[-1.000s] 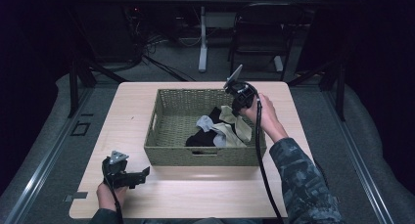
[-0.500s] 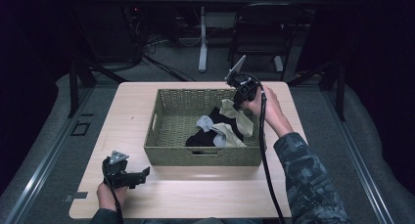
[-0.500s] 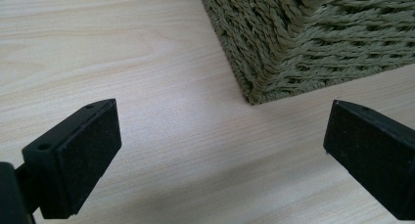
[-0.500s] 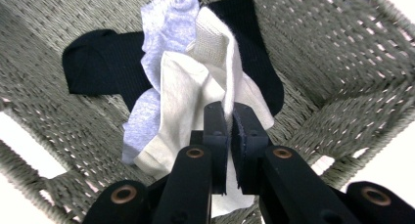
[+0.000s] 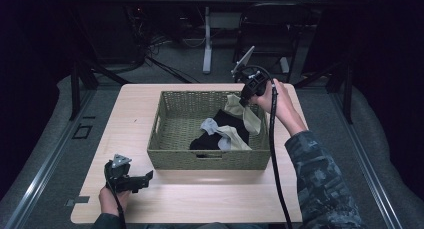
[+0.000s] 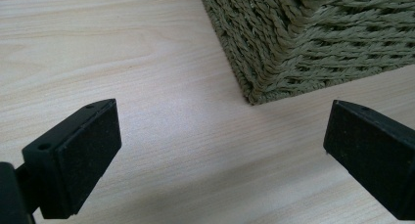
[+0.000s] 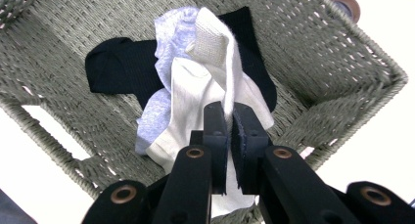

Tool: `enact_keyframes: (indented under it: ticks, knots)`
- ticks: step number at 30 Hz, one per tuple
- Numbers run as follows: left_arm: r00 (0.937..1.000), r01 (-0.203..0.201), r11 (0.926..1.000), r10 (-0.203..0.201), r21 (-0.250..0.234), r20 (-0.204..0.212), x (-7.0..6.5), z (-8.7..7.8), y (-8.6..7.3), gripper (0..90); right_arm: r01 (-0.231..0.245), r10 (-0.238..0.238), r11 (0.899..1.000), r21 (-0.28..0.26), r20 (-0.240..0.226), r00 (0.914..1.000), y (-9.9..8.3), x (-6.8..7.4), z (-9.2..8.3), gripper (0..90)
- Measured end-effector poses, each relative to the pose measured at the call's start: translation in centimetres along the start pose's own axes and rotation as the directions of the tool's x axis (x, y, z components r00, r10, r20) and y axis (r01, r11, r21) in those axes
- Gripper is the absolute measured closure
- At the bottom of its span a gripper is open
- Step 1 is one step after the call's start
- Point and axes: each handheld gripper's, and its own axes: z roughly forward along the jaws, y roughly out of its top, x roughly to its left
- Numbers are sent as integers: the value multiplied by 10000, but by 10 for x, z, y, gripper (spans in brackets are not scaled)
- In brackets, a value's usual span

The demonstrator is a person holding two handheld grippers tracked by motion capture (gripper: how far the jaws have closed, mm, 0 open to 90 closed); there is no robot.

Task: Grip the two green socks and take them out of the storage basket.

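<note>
A woven green basket stands in the middle of the wooden table. It holds a black sock, a pale grey-blue sock and a cream sock. My right gripper hangs over the basket's far right corner, shut on the cream sock, which dangles from the jaws above the black sock and the grey-blue sock. My left gripper rests low on the table near the basket's front left corner, jaws wide open with nothing between them.
A chair and a desk leg stand on the floor beyond the table's far edge. Bare tabletop lies left of the basket and along the front edge. A small dark round object sits outside the basket.
My right gripper has risen over the basket, lifting the cream sock higher out of the pile. The left gripper has stayed where it was.
</note>
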Motion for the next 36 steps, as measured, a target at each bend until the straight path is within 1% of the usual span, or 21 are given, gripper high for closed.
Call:
enact_keyframes:
  ticks: [1, 2, 3, 10, 12, 13, 14, 18, 22, 24, 25, 26, 27, 28, 29, 30, 32, 33, 34, 35, 36]
  knots:
    - [10000, 0, 10000, 0, 0, 0, 0, 0, 0, 5, 0, 0, 10000, 0, 0, 10000, 0, 0, 0, 857]
    - [10000, -4, 10000, 4, 20, 7, 0, 0, 0, 4, -8, 8, 10000, -84, -19, 10000, 0, 0, -6, 856]
    - [10000, -4, 10000, 4, 20, 7, 0, 0, 0, 4, -8, 8, 10000, -84, -19, 10000, 0, 0, -6, 856]
    - [10000, 1, 10000, -1, 9, 7, 0, 0, 0, 5, 18, -14, 9995, -315, 131, 9999, -4, 1, -25, 856]
    - [10000, -2, 10000, 2, 14, 5, 0, 0, 0, 5, -15, 18, 9997, -246, 150, 9999, -5, 1, -30, 856]
    - [10000, -5, 10000, 5, 3, 4, 0, 0, 0, 5, -15, 18, 9997, -246, 150, 9999, -5, 1, -30, 856]
    - [10000, 0, 10000, 0, 2, 0, 0, 0, 0, 5, -9, 15, 9993, -373, 161, 9999, -7, 0, -34, 856]
    - [10000, -4, 10000, 4, -2, 0, 0, 0, 0, 5, -3, 14, 9993, -379, 295, 9996, -11, -2, -40, 856]
    - [10000, -2, 10000, 2, 1, -1, 0, 0, 0, 5, -85, 102, 9989, -468, 367, 9993, -18, -8, -47, 856]
    - [10000, -3, 10000, 3, 1, -5, 0, 0, 0, 5, -274, 295, 9983, -510, 403, 9988, -23, -14, -53, 856]
    - [10000, -3, 10000, 3, 1, -5, 0, 0, 0, 5, -274, 295, 9983, -510, 403, 9988, -23, -14, -53, 856]
    - [10000, 3, 10000, -3, 1, -10, 0, 0, 0, 5, -411, 441, 9966, -711, 409, 9982, -28, -17, -56, 856]
    - [10000, 3, 10000, -3, 1, -10, 0, 0, 0, 5, -411, 441, 9966, -711, 409, 9982, -28, -17, -56, 856]
    - [10000, 7, 10000, -7, 2, -12, 0, 0, 0, 5, -417, 450, 9967, -699, 465, 9979, -32, -22, -60, 856]
    - [10000, 7, 10000, -7, 2, -12, 0, 0, 0, 5, -417, 450, 9967, -699, 465, 9979, -32, -22, -60, 856]
    - [10000, 4, 10000, -4, -4, -11, 0, 0, 0, 5, -561, 595, 9959, -712, 472, 9971, -37, -27, -63, 856]
    - [10000, 6, 10000, -6, 1, -13, 0, 0, 0, 5, -640, 678, 9953, -732, 504, 9964, -40, -29, -65, 856]
    - [10000, 7, 10000, -7, -2, -15, 0, 0, 0, 5, -685, 728, 9942, -834, 496, 9961, -42, -32, -67, 856]
    - [10000, 0, 10000, 0, -6, -15, 0, 0, 0, 5, -739, 784, 9941, -797, 543, 9954, -47, -37, -71, 856]
    - [10000, 0, 10000, 0, -6, -15, 0, 0, 0, 5, -739, 784, 9941, -797, 543, 9954, -47, -37, -71, 856]
    - [10000, 9, 10000, -9, -11, -22, 0, 0, 0, 5, -923, 971, 9919, -877, 524, 9939, -53, -43, -73, 856]
